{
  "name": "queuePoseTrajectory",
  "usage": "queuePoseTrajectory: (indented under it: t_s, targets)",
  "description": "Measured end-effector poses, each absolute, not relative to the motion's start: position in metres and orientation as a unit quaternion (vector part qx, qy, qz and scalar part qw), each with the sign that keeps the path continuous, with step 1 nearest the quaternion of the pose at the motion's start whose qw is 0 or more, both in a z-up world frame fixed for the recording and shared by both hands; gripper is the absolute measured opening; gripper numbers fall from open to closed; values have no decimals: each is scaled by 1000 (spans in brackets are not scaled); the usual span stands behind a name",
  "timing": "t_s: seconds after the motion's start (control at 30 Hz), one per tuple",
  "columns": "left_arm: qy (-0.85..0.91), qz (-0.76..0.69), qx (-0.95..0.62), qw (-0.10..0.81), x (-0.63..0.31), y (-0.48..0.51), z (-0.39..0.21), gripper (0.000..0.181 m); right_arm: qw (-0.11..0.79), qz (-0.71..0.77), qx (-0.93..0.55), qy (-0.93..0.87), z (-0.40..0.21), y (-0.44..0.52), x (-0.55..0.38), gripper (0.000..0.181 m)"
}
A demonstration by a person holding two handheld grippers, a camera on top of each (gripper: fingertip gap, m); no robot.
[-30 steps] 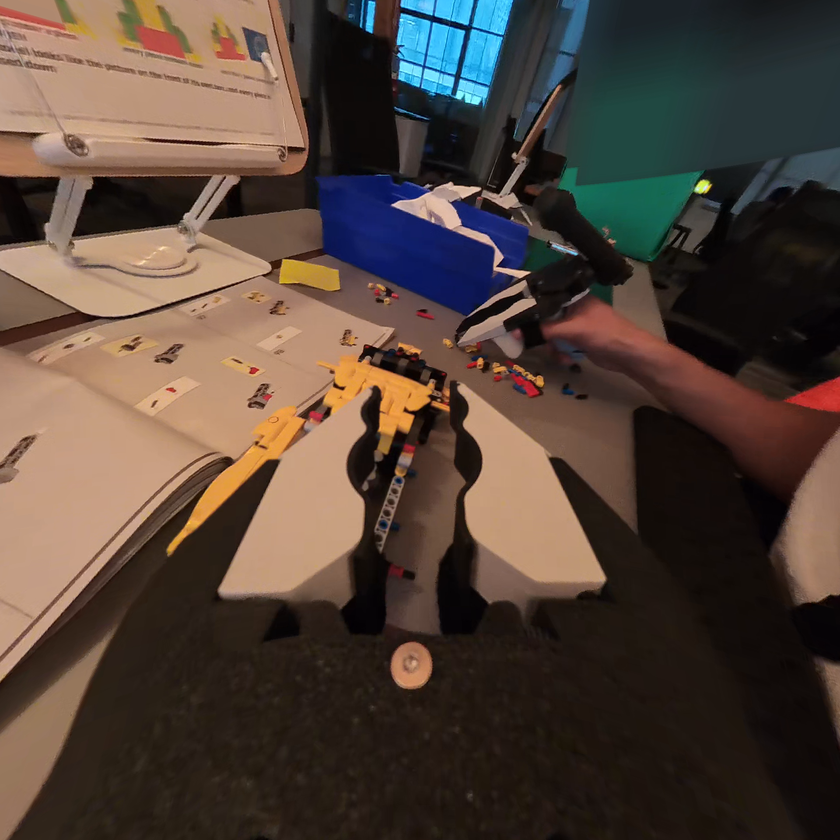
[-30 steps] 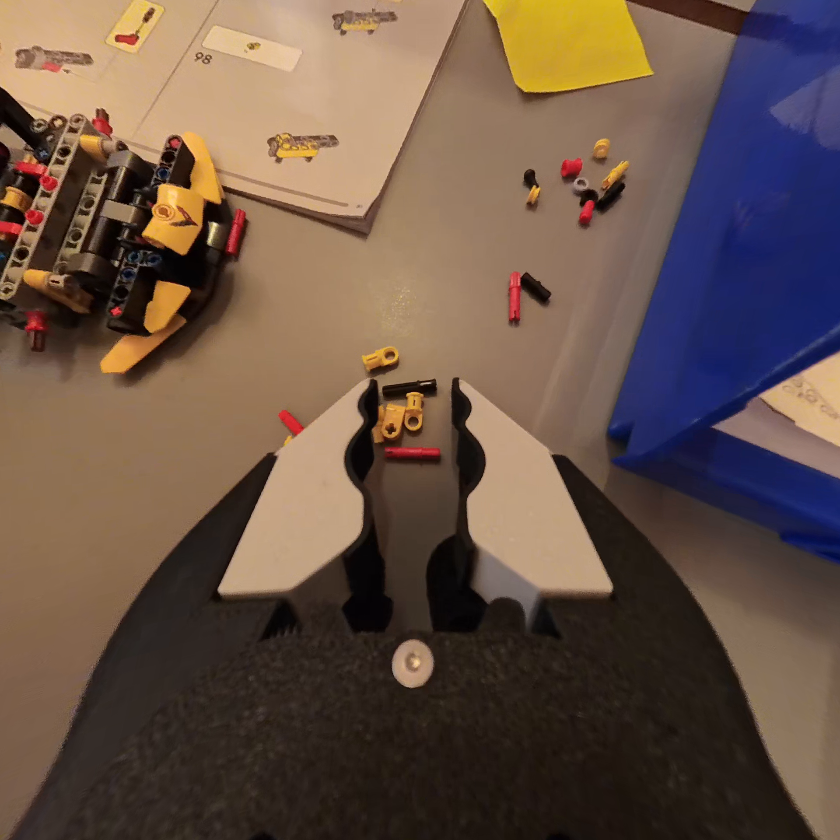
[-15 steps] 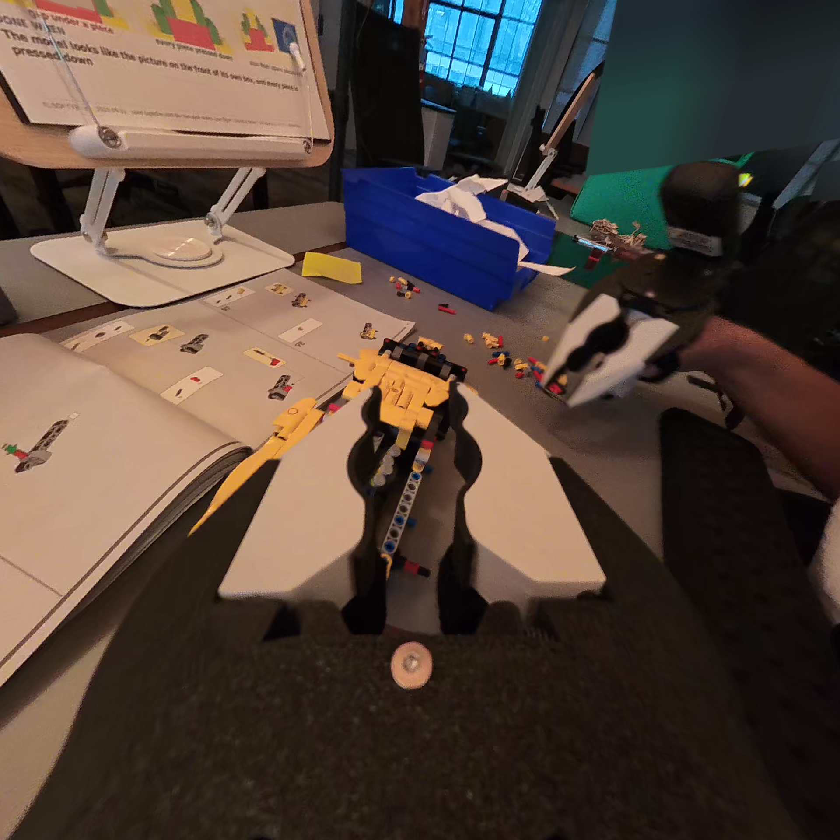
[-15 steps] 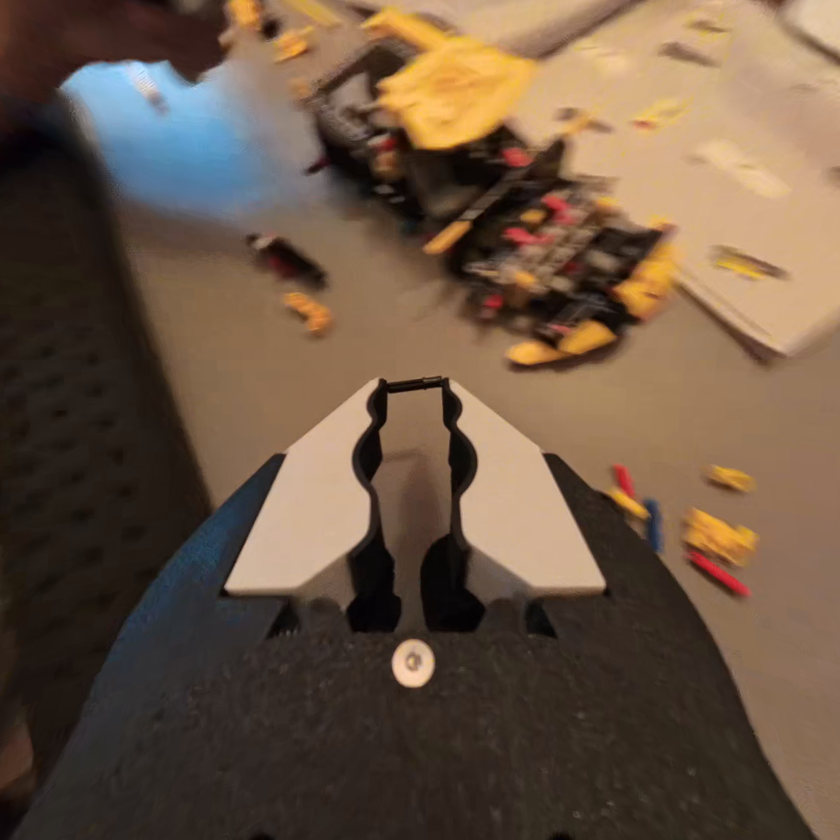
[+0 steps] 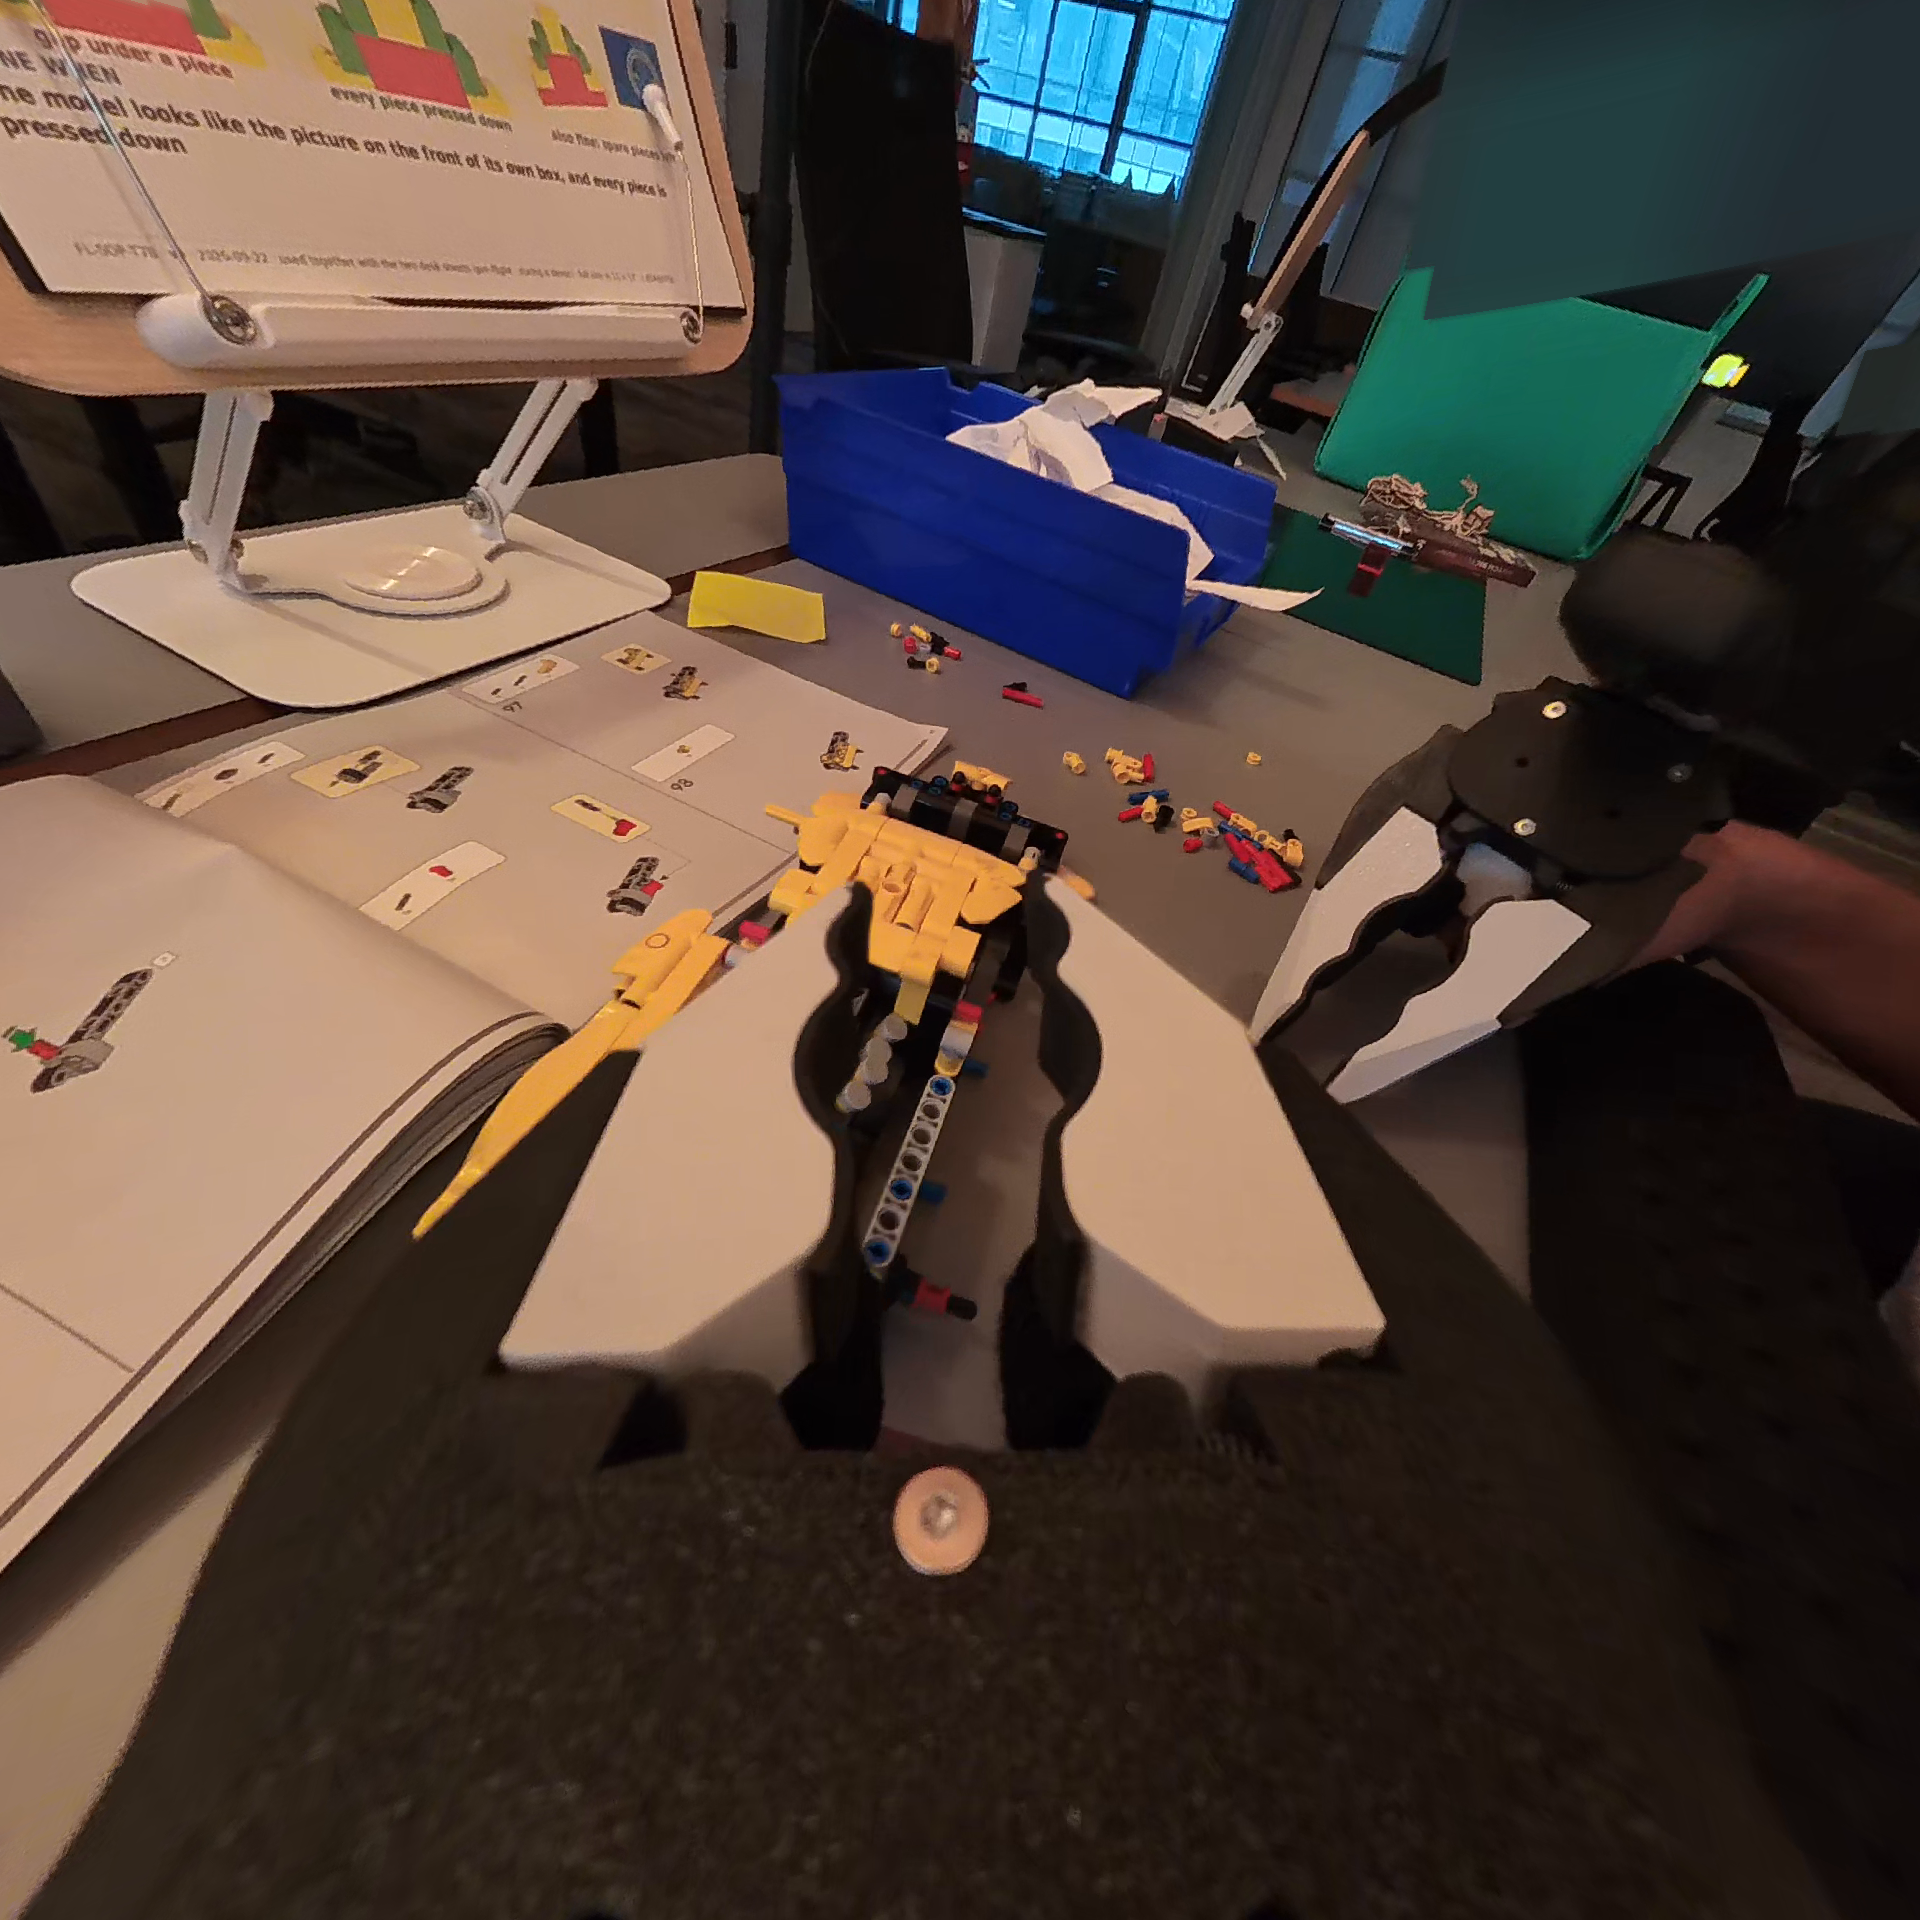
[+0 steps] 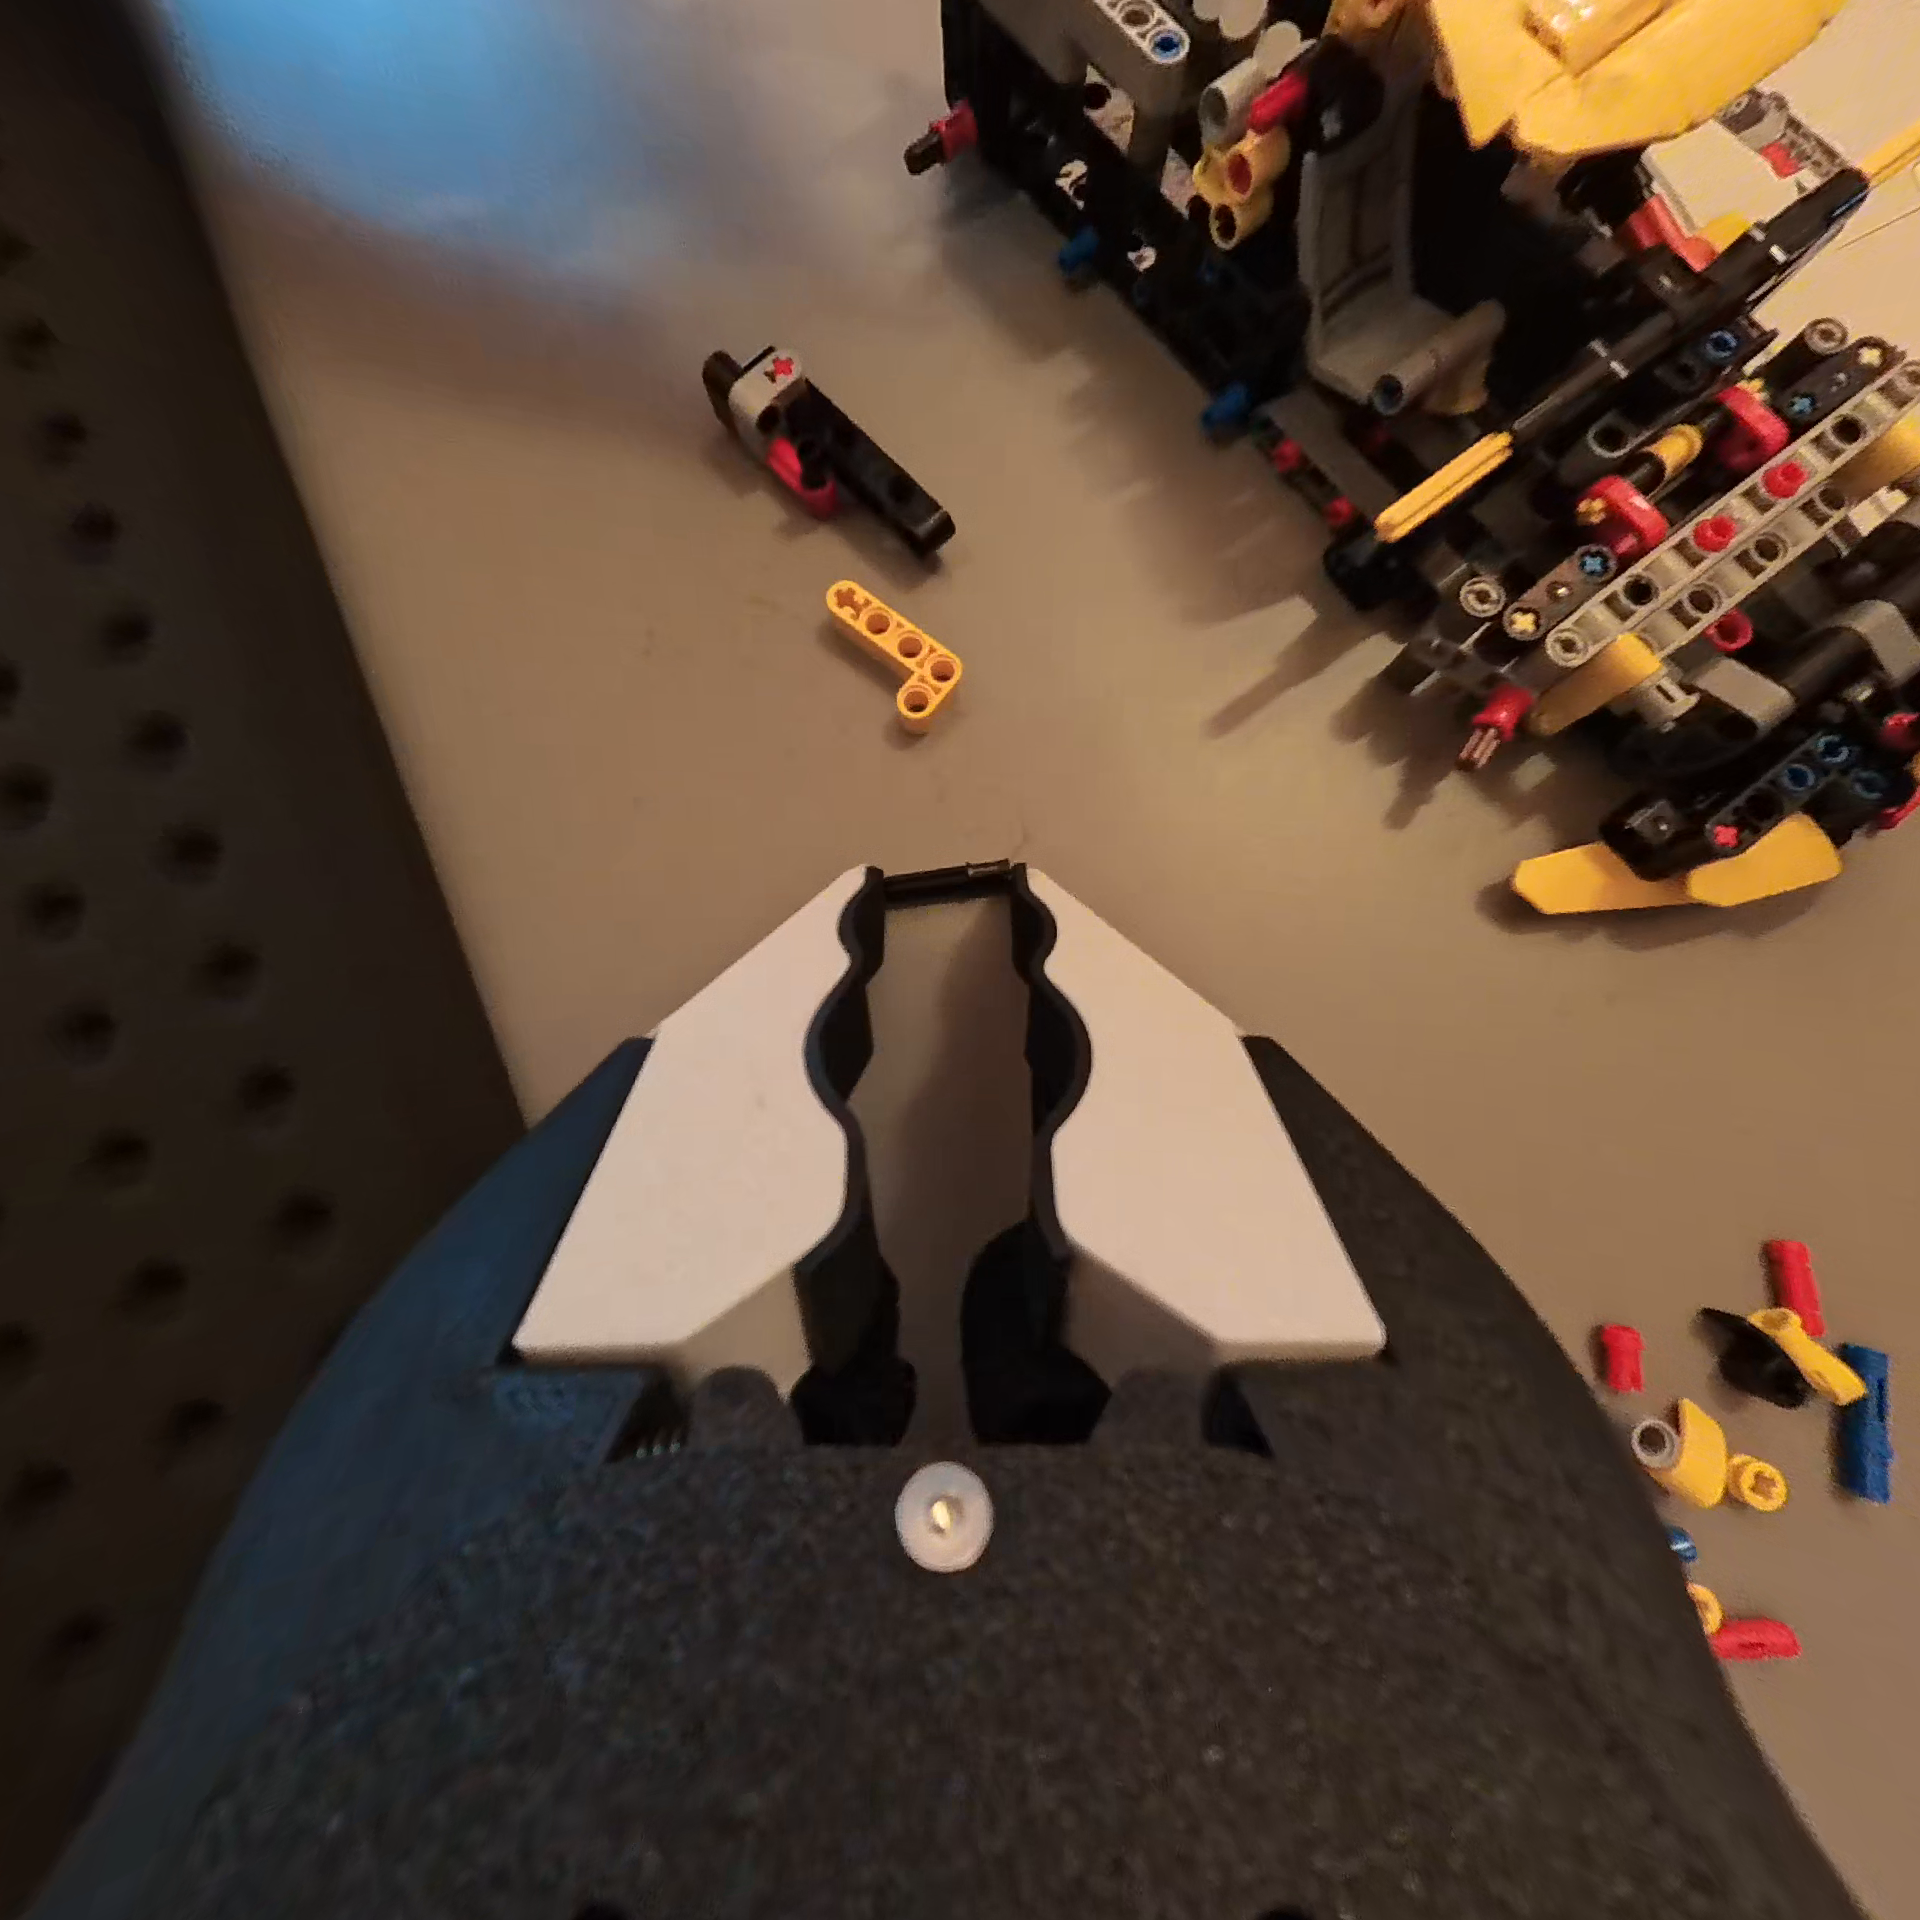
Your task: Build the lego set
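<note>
The yellow and black lego model (image 5: 914, 883) lies on the grey table beside the open instruction book (image 5: 312, 987). My left gripper (image 5: 940, 914) straddles the model's narrow rear frame, with its fingers closed against both sides. The model also shows in the right wrist view (image 6: 1558, 468), at the upper right. My right gripper (image 6: 951, 883) is shut on a thin black pin (image 6: 951, 873) held crosswise at its fingertips, just above the table. The right gripper also shows in the left wrist view (image 5: 1309, 1049), close to the right of the left gripper.
A yellow L-shaped beam (image 6: 899, 655) and a small black, grey and red sub-assembly (image 6: 821, 447) lie ahead of the right gripper. Loose small pieces (image 5: 1216, 821) are scattered by a blue bin (image 5: 1018, 530). A white book stand (image 5: 364, 582) stands at the back left. A dark perforated surface (image 6: 156, 831) borders the table. Spacing between my two grippers at the tips: around 20 centimetres.
My right gripper closed on the black pin in the loose pile, then swung away from the blue bin to the model's near side. The left gripper stayed on the model.
</note>
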State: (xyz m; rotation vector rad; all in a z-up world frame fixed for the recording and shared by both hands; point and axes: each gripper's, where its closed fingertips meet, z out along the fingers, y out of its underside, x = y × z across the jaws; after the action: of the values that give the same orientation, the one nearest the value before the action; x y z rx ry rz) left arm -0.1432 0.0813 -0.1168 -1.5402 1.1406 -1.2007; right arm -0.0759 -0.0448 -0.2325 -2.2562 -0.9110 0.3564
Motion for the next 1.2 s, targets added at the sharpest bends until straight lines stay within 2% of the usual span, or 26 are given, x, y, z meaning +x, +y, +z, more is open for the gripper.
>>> queuePoseTrajectory:
  t_s: [0.2, 0.33, 0.57, 1.2]
  targets:
    - [461, -468, -623, 423, -143, 83, -122, 30, 368, 162, -856, -324, -222, -47, -70, 29]
    - [460, -466, -625, 425, -143, 84, -123, 29, 412, 159, -861, -251, -195, -58, -19, 30]
    - [464, -464, -627, 420, -141, 82, -126, 29, 352, 76, -922, -145, -214, -121, 91, 26]
    - [474, -448, -634, 416, -140, 84, -134, 29, 349, 58, -907, -226, -232, -111, 89, 9]
